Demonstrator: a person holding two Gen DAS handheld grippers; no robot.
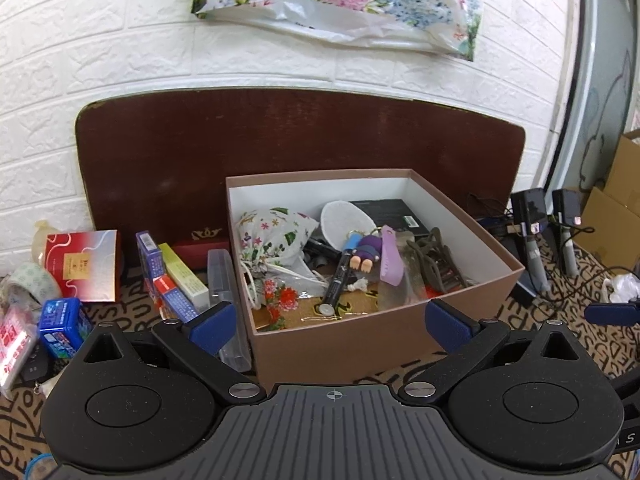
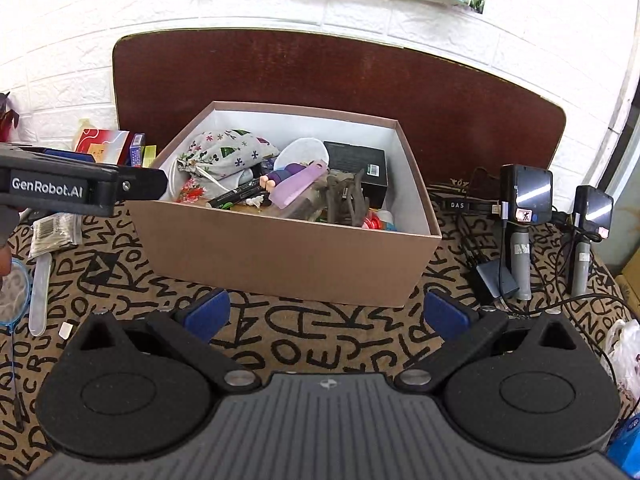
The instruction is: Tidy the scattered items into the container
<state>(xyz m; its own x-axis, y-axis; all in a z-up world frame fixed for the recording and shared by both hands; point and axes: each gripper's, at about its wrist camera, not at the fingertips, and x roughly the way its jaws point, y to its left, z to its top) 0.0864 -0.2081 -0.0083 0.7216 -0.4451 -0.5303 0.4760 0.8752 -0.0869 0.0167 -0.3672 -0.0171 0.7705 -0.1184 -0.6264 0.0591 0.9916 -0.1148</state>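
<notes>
A brown cardboard box (image 1: 340,344) (image 2: 280,256) stands on the patterned table, holding a floral pouch (image 1: 276,236), a black pen (image 1: 340,276), a purple figure (image 1: 366,254), a lilac strap (image 1: 389,256) and a black carton (image 1: 390,212). My left gripper (image 1: 332,324) is open with nothing between its fingers, right in front of the box's near wall. My right gripper (image 2: 326,316) is open and empty too, a little short of the box. Left of the box lie a red carton (image 1: 84,266), blue cartons (image 1: 150,256), a clear case (image 1: 224,280) and a blue pack (image 1: 60,328).
A brown board (image 1: 280,140) leans on the white brick wall behind the box. Two black devices on grey stands (image 2: 524,208) with cables sit to the right. A cotton-swab bag (image 2: 54,232), a nail file (image 2: 38,292) and a blue hoop (image 2: 14,292) lie at the left.
</notes>
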